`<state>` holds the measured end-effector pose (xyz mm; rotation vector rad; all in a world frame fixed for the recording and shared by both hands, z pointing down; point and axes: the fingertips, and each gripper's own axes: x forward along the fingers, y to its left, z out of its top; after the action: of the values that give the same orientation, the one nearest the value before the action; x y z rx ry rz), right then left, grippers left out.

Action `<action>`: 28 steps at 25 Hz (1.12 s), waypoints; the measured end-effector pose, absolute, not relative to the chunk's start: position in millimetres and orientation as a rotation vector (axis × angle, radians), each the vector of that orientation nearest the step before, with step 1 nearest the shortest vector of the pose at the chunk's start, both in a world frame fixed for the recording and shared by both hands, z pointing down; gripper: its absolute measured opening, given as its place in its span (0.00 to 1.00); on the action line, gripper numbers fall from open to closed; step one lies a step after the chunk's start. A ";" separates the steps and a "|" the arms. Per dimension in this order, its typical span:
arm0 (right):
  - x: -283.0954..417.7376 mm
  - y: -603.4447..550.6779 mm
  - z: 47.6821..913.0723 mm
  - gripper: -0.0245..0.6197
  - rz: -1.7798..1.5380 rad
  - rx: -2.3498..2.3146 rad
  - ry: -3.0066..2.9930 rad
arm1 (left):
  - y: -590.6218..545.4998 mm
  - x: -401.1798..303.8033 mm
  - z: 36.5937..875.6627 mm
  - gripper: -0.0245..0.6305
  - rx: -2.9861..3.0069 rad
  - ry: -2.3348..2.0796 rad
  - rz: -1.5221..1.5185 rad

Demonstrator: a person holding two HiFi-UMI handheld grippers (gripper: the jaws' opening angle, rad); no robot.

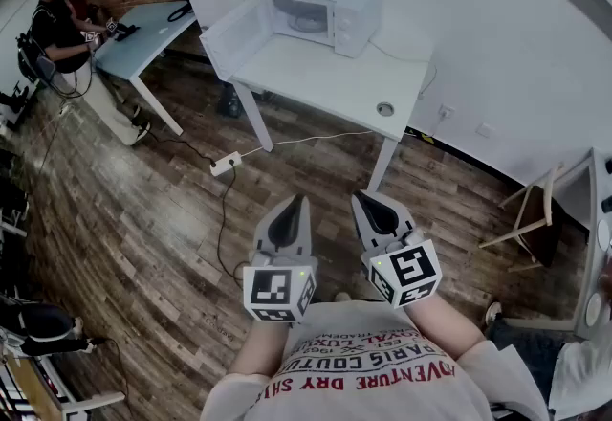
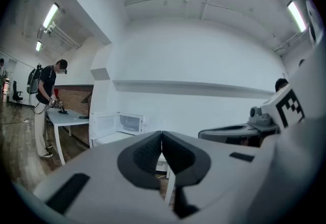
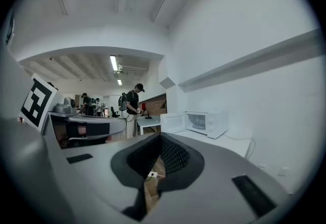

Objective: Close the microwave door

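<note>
The left tongs and right tongs are pinched shut, holding nothing. Well ahead of them a microwave sits on the counter, its door open.

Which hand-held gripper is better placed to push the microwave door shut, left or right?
Left, probably. The door hangs open at the left of the microwave, and the left hand-held gripper is on that side. The right hand-held gripper sits further over. Both are far off, jaws shut, empty.
</note>
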<state>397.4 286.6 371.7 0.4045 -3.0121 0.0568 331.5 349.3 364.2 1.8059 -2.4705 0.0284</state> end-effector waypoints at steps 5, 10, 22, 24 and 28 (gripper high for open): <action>395.0 284.1 374.4 0.05 0.094 0.403 -3.009 | 350.8 328.6 366.3 0.05 1.800 -2.471 0.024; 389.9 287.6 379.4 0.05 0.099 0.391 -3.006 | 355.2 323.8 372.0 0.05 1.785 -2.466 0.020; 374.2 273.4 388.4 0.05 0.182 0.340 -3.005 | 339.6 308.7 378.5 0.05 1.756 -2.459 0.026; 366.1 265.5 392.7 0.05 0.190 0.332 -2.996 | 330.3 301.1 383.2 0.05 1.755 -2.441 0.028; 345.8 238.9 396.7 0.05 0.203 0.347 -2.987 | 308.0 281.1 384.8 0.05 1.762 -2.438 0.033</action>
<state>345.8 238.9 396.7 0.3466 -2.9866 0.2028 281.1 308.0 384.8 1.7618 -2.4381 0.0326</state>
